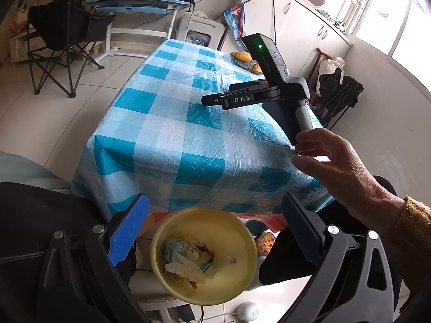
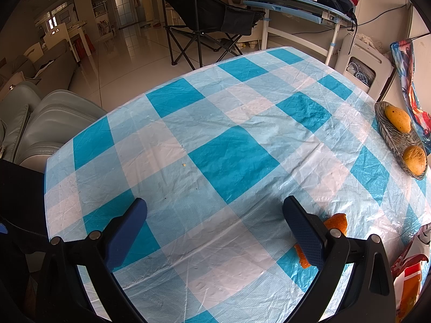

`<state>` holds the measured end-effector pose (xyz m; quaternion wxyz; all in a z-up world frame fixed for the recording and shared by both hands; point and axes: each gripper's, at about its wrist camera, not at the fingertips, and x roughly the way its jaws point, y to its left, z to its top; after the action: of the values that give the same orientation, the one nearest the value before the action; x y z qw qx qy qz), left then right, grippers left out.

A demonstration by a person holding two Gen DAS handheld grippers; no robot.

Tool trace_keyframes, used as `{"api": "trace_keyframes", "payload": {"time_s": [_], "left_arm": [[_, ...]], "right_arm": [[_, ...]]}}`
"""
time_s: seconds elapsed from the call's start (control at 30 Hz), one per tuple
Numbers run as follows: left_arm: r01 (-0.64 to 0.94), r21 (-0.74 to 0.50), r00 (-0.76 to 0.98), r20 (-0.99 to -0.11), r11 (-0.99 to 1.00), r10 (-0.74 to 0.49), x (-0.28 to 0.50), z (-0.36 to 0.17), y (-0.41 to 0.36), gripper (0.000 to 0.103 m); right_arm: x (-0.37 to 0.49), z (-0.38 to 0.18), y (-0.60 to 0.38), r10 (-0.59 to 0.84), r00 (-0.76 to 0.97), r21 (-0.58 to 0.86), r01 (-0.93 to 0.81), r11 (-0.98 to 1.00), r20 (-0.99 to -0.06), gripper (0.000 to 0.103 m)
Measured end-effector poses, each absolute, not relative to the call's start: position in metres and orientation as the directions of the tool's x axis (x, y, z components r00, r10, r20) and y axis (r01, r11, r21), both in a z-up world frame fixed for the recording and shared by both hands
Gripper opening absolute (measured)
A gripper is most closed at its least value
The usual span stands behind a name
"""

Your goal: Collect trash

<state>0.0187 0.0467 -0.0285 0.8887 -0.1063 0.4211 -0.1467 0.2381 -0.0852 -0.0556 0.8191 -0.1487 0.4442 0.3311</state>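
Note:
My left gripper (image 1: pixel 215 223) is open and empty, hanging over a yellow bin (image 1: pixel 242 237) on the floor by the table's near edge. The bin holds a small carton (image 1: pixel 177 250), crumpled wrappers and scraps. My right gripper (image 2: pixel 215 224) is open and empty above the blue-and-white checked tablecloth (image 2: pixel 231 156). Orange peel (image 2: pixel 336 222) lies on the cloth just right of its right finger, partly hidden behind it. A tiny crumb (image 2: pixel 184 165) lies mid-table. In the left wrist view the right gripper's body (image 1: pixel 269 91) shows above the table, with a bare hand (image 1: pixel 336 167) on its handle.
A glass dish (image 2: pixel 388 132) with two yellow-orange fruits (image 2: pixel 398 119) stands at the table's right edge. A colourful package (image 2: pixel 409 271) lies at the near right corner. A grey sofa (image 2: pixel 40 123) is to the left; a black folding chair (image 2: pixel 204 13) and a desk (image 2: pixel 291 5) stand beyond.

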Motion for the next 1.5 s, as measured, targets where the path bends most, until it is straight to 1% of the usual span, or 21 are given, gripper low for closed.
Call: {"api": "trace_keyframes", "payload": {"time_s": [0.1, 0.27, 0.57, 0.73, 0.87, 0.93, 1.03, 1.07, 1.1, 1.17, 1.2, 1.23, 1.27, 1.3, 1.37, 1.43, 1.5], "left_arm": [[0.162, -0.309, 0.604, -0.72, 0.937, -0.342, 0.021, -0.03, 0.047, 0.096], [0.158, -0.34, 0.606, -0.708, 0.927, -0.363, 0.026, -0.029, 0.045, 0.096], [0.16, -0.362, 0.601, -0.702, 0.918, -0.382, 0.029, -0.034, 0.039, 0.096], [0.151, -0.36, 0.622, -0.689, 0.921, -0.371, 0.031, -0.033, 0.043, 0.096], [0.126, -0.362, 0.645, -0.677, 0.924, -0.353, 0.038, -0.029, 0.048, 0.096], [0.117, -0.36, 0.655, -0.673, 0.926, -0.344, 0.045, -0.025, 0.047, 0.096], [0.115, -0.356, 0.665, -0.666, 0.927, -0.338, 0.061, -0.019, 0.041, 0.096], [0.116, -0.354, 0.669, -0.662, 0.928, -0.337, 0.067, -0.016, 0.037, 0.096], [0.115, -0.354, 0.674, -0.658, 0.928, -0.335, 0.075, -0.013, 0.032, 0.096], [0.117, -0.366, 0.684, -0.644, 0.923, -0.342, 0.092, -0.005, 0.02, 0.096], [0.121, -0.375, 0.689, -0.635, 0.919, -0.349, 0.101, -0.002, 0.013, 0.096], [0.129, -0.379, 0.692, -0.627, 0.916, -0.357, 0.11, 0.002, 0.004, 0.096], [0.141, -0.378, 0.693, -0.622, 0.915, -0.364, 0.12, 0.004, -0.006, 0.096], [0.154, -0.372, 0.691, -0.622, 0.915, -0.369, 0.13, 0.005, -0.018, 0.096], [0.166, -0.353, 0.688, -0.628, 0.921, -0.365, 0.15, 0.003, -0.041, 0.096], [0.17, -0.342, 0.684, -0.634, 0.924, -0.361, 0.172, 0.0, -0.06, 0.096], [0.166, -0.313, 0.691, -0.64, 0.935, -0.337, 0.193, -0.005, -0.077, 0.096]], "right_arm": [[0.239, -0.056, -0.083, 0.41, 0.386, 0.051, -0.674, 0.737, -0.826, 0.096], [0.246, -0.057, -0.083, 0.431, 0.365, 0.059, -0.703, 0.709, -0.825, 0.097], [0.249, -0.058, -0.082, 0.43, 0.366, 0.055, -0.705, 0.707, -0.825, 0.097], [0.249, -0.058, -0.082, 0.429, 0.367, 0.059, -0.7, 0.712, -0.825, 0.097], [0.248, -0.056, -0.081, 0.382, 0.371, 0.055, -0.653, 0.755, -0.846, 0.097], [0.242, -0.052, -0.082, 0.362, 0.358, 0.038, -0.665, 0.746, -0.861, 0.097], [0.221, -0.03, -0.102, 0.369, 0.485, -0.055, -0.661, 0.749, -0.793, 0.097], [0.215, -0.015, -0.113, 0.371, 0.547, -0.081, -0.633, 0.77, -0.75, 0.097], [0.208, 0.005, -0.127, 0.383, 0.623, -0.102, -0.6, 0.794, -0.682, 0.097], [0.185, 0.046, -0.163, 0.36, 0.791, -0.152, -0.486, 0.86, -0.495, 0.097], [0.176, 0.059, -0.181, 0.344, 0.843, -0.16, -0.439, 0.884, -0.413, 0.097], [0.17, 0.065, -0.198, 0.324, 0.874, -0.163, -0.401, 0.901, -0.362, 0.097], [0.172, 0.065, -0.212, 0.297, 0.887, -0.154, -0.368, 0.917, -0.352, 0.097], [0.182, 0.061, -0.225, 0.277, 0.873, -0.127, -0.352, 0.927, -0.401, 0.097], [0.21, 0.043, -0.247, 0.211, 0.808, -0.055, -0.287, 0.956, -0.549, 0.097], [0.228, 0.03, -0.261, 0.168, 0.776, -0.014, -0.222, 0.975, -0.608, 0.097], [0.24, 0.018, -0.264, 0.138, 0.745, -0.017, -0.197, 0.98, -0.652, 0.097]]}}
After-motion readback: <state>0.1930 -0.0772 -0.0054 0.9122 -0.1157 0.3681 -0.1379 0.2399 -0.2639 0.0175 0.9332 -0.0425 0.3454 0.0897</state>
